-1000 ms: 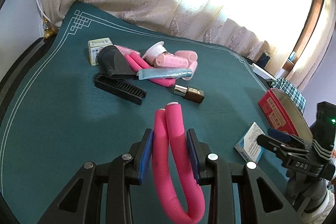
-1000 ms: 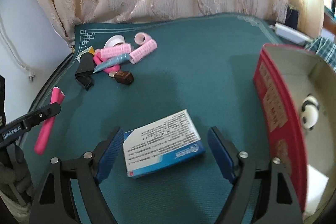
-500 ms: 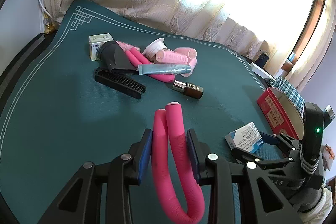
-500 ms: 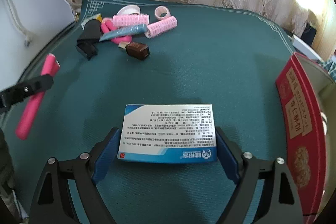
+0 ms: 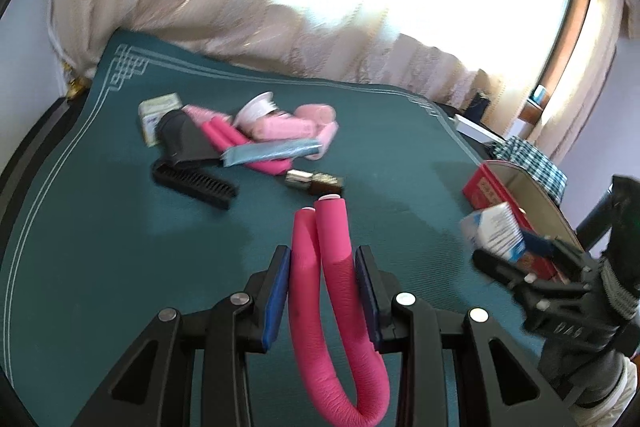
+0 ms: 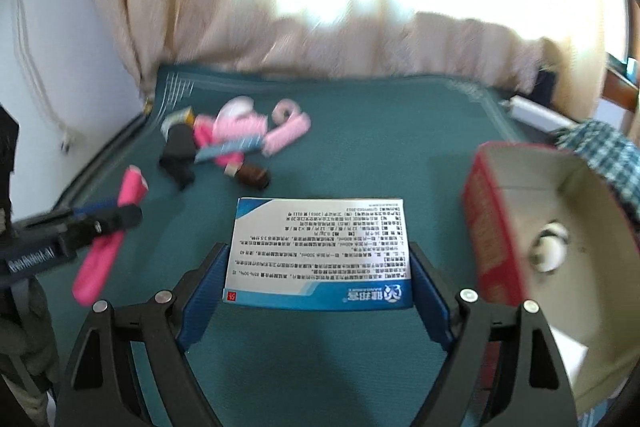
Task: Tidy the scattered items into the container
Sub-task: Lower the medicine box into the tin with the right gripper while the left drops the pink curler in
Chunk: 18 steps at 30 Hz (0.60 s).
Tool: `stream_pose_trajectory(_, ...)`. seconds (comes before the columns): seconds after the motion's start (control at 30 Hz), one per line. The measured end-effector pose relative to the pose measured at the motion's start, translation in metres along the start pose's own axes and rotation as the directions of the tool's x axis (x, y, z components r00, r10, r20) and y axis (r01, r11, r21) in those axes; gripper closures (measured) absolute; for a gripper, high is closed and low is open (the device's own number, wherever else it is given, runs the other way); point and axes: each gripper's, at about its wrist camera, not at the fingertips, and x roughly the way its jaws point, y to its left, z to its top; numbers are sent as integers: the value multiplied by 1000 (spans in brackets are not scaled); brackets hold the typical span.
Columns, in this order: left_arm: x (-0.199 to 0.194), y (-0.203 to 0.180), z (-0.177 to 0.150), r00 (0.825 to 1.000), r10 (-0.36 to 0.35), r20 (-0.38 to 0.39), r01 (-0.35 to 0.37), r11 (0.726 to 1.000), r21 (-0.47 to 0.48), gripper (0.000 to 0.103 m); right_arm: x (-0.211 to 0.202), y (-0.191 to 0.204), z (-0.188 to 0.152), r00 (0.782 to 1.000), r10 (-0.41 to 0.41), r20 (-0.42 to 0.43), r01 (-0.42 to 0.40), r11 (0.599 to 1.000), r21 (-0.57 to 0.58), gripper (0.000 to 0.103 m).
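Observation:
My left gripper (image 5: 322, 255) is shut on a folded pink foam roller (image 5: 336, 291), held above the green tablecloth (image 5: 100, 247). My right gripper (image 6: 318, 249) is shut on a white-and-blue medicine box (image 6: 320, 227), its pads pressing both short sides. In the left wrist view that box (image 5: 492, 231) hangs clear of the cloth beside the red container (image 5: 486, 187). The open container (image 6: 492, 227) stands to the right of the right gripper, with a small black-and-white ball (image 6: 550, 247) inside. The left gripper (image 6: 108, 217) with its roller (image 6: 100, 263) shows at the left of the right wrist view.
A pile lies at the far left of the cloth: a black comb (image 5: 196, 181), pink hair rollers (image 5: 280, 127), a blue tube (image 5: 272, 151), a brown bottle (image 5: 316, 181), a small pale box (image 5: 156, 111). A curtain (image 5: 240, 7) hangs behind. A checked cloth (image 6: 600, 147) lies past the container.
The right gripper squared up on the medicine box, gripped it and lifted it off the cloth toward the red container. The left gripper rose a little with the roller still in it.

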Motion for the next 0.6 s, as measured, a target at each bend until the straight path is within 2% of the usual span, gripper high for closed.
stream_pose_trajectory(0.1, -1, -22, 4, 1000, -14, 1, 14, 999, 44, 69, -24, -21, 4, 997, -43, 64, 41, 998, 40, 16)
stream_pose_trajectory(0.23, 2, -52, 9, 999, -50, -12, 51, 994, 92, 69, -56, -63, 1, 983, -134, 128, 120, 987, 110, 16)
stream_pose_trajectory(0.43, 14, -112, 20, 991, -125, -39, 130, 976, 173, 69, -81, -128, -18, 962, -245, 119, 213, 950, 228, 16)
stream_pose_trajectory(0.6, 26, -172, 29, 976, -205, -72, 217, 945, 246, 69, -91, -159, -31, 956, -277, 100, 241, 930, 276, 16)
